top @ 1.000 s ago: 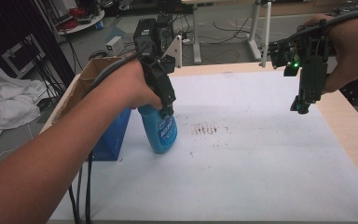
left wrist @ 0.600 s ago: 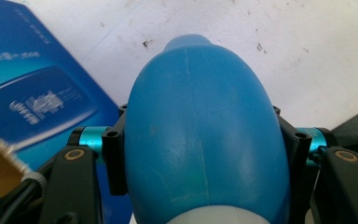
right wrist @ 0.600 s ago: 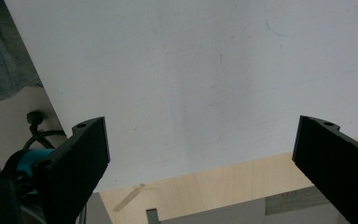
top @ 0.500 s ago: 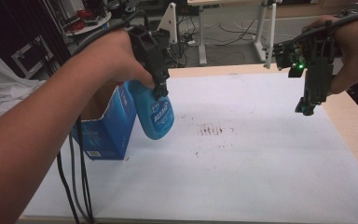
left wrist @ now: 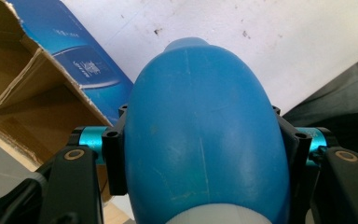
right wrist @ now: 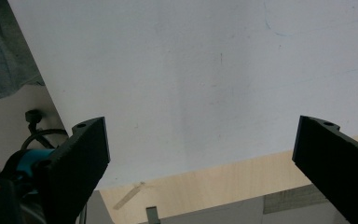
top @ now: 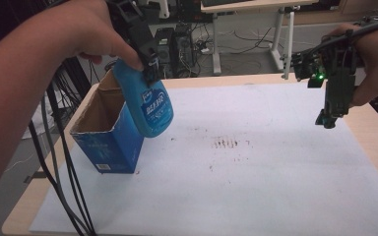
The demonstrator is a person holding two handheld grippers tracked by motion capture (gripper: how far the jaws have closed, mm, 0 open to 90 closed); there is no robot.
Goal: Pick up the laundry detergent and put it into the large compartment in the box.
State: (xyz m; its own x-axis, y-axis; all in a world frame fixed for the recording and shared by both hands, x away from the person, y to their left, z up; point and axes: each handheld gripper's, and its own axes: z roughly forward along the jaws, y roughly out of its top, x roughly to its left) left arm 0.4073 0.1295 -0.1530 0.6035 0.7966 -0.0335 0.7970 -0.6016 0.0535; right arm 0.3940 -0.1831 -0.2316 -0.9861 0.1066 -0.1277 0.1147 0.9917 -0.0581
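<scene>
My left gripper [top: 150, 66] is shut on a blue plastic bottle [top: 150, 105] and holds it in the air, bottom end down and tilted, just right of the open top of a blue cardboard box [top: 109, 142]. In the left gripper view the blue bottle [left wrist: 203, 140] sits clamped between both jaws, with the box's brown inside [left wrist: 32, 107] at the left. My right gripper [top: 329, 120] hangs above the right side of the white sheet, pointing down. Its jaws stand wide apart in the right gripper view [right wrist: 200, 154] with nothing between them.
A white sheet [top: 256, 172] covers most of the wooden table [top: 374, 128] and has small dark marks [top: 224, 143] near its middle. Black cables [top: 59, 162] hang from the left gripper past the table's left edge. Desks and cables stand on the floor behind the table.
My left gripper has lifted the blue bottle up and to the left, from beside the box towards its open top. The right gripper has stayed nearly still.
</scene>
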